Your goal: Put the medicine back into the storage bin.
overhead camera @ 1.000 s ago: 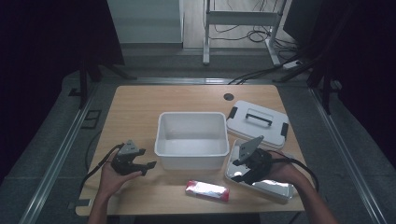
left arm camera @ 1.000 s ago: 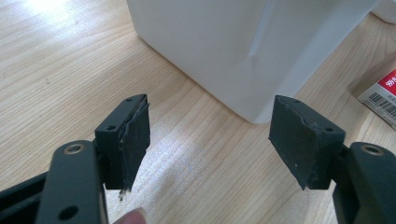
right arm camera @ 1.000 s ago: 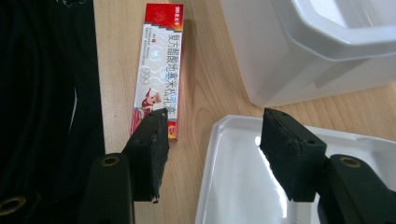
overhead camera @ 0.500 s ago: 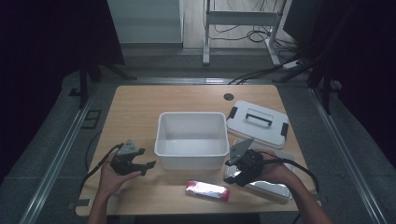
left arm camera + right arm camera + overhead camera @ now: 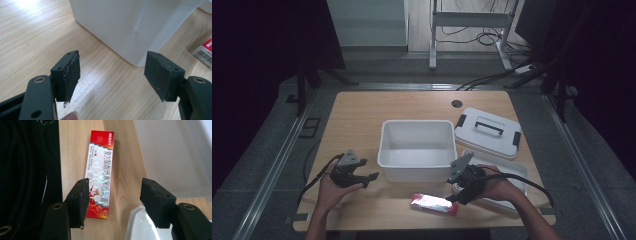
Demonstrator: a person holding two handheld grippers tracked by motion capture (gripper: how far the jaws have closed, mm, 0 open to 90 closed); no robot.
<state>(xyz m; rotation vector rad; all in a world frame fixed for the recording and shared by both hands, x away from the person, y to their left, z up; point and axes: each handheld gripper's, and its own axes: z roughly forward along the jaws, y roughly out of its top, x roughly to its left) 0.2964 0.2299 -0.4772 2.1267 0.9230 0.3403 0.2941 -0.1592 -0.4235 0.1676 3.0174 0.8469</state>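
Right gripper (image 5: pixel 460 192), black two-jaw tool in the person's right hand: jaws stand wide apart, nothing between the pads. In the right gripper view its point (image 5: pixel 113 202) lies over bare wood. The pads are flat rubbery blocks, matt, edges nicked.

Flat rectangular red-and-white cardboard box with glossy print (image 5: pixel 100 172) lies on the pale wood-grain table (image 5: pixel 362 115), long axis running away from the jaws. Its near end passes just under and behind the left-hand pad as that view shows it; the rest stretches ahead of that pad. Not pinched. In the high view the same box (image 5: pixel 434 203) sits flat just beside the gripper's tips, near the table's front edge.

Ahead of the other pad: the smooth, matt wall of the white rectangular plastic tub (image 5: pixel 175 152). Below that pad, the glossy rounded corner of a white shallow plastic tray (image 5: pixel 140 227).

Left gripper (image 5: pixel 362 177): jaws likewise spread wide, empty. In the left gripper view (image 5: pixel 112 75) worn dark pads with ragged, peeling facing, wood grain between them. The tub's rounded corner (image 5: pixel 130 27) stands just ahead of the gap, clear of both pads. A corner of the box, barcode showing, lies beyond the right-hand pad.

Far side of the tub: white plastic lid with black handle and clasps (image 5: pixel 488 132), lying flat.
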